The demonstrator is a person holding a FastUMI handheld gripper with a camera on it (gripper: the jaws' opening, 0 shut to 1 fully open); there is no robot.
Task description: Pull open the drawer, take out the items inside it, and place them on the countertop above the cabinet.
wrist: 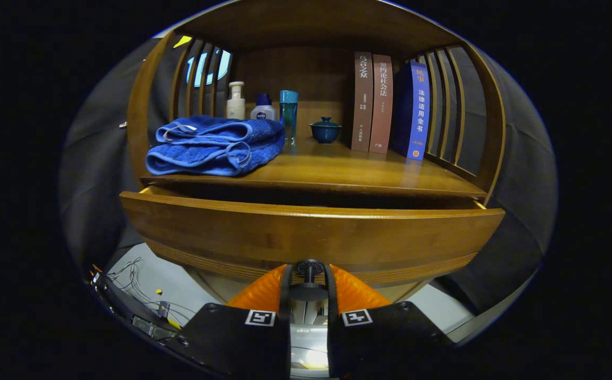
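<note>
Gripper view puts our claw [309, 274] low against the drawer [311, 232] front, its two fingers drawn in narrow on the small dark knob [309, 268] that sits between them; both seem to press its stem, though the contact is partly hidden. We judge the opening step to be in hand: the drawer stands part way out from under the tabletop [337, 169], with a dark gap showing behind its top edge, but we cannot see into it, so what lies inside is unknown to us. On the tabletop a folded blue towel [213, 145] lies at one side, bottles [256, 103] and a small lidded cup [325, 129] stand behind it, and books [390, 103] stand upright at the other side, leaving bare wood near the front edge. Next we would need a straight pull back along the drawer's run, keeping the grip square on the knob, until the inside is exposed; then let go, lift over the front and reach in
</note>
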